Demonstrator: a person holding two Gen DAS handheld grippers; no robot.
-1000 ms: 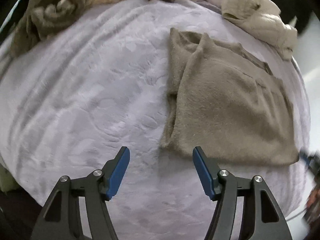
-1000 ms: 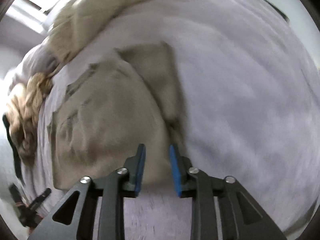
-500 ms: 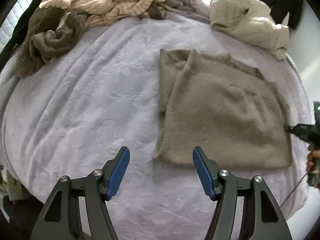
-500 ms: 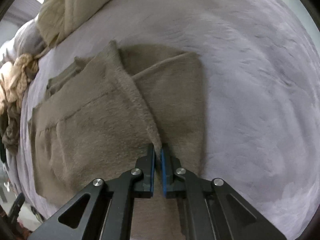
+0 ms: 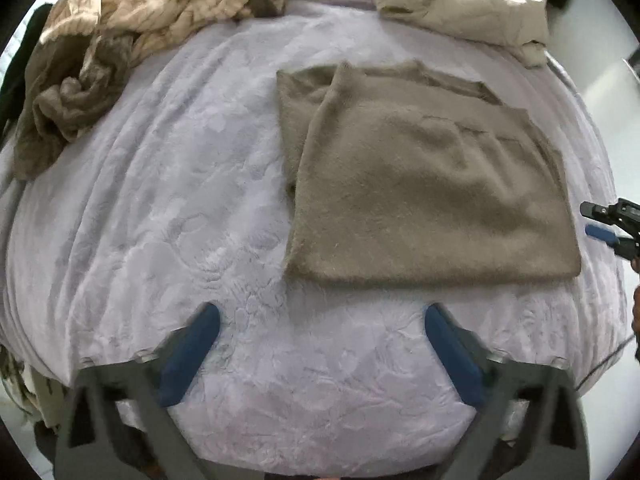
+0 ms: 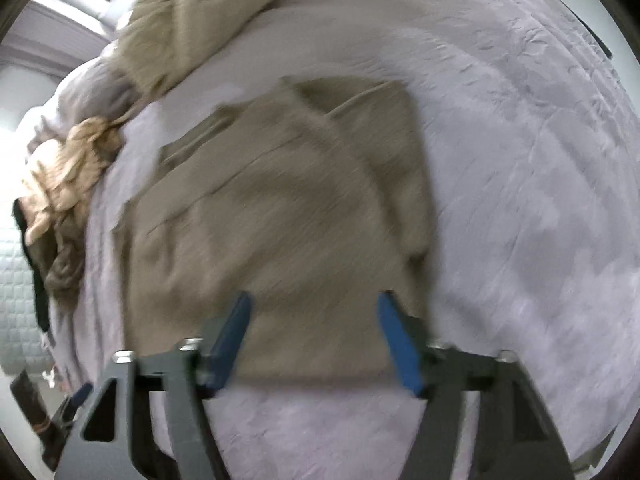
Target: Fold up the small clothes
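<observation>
Folded sweater (image 5: 432,184) flat on the bed (image 5: 180,200), toward its right side, one layer doubled over another with a strip of the lower layer showing along the left edge. Left gripper (image 5: 322,344) above bare bedcover just short of the sweater's near edge, fingers (image 5: 192,356) spread wide, holding nothing. Right gripper (image 6: 314,340) over the sweater's (image 6: 280,216) near edge, fingers (image 6: 396,340) also wide, empty; view blurred. Heap of clothes (image 5: 120,32) at the far left of the bed, pale jacket (image 5: 460,4) at the far right.
</observation>
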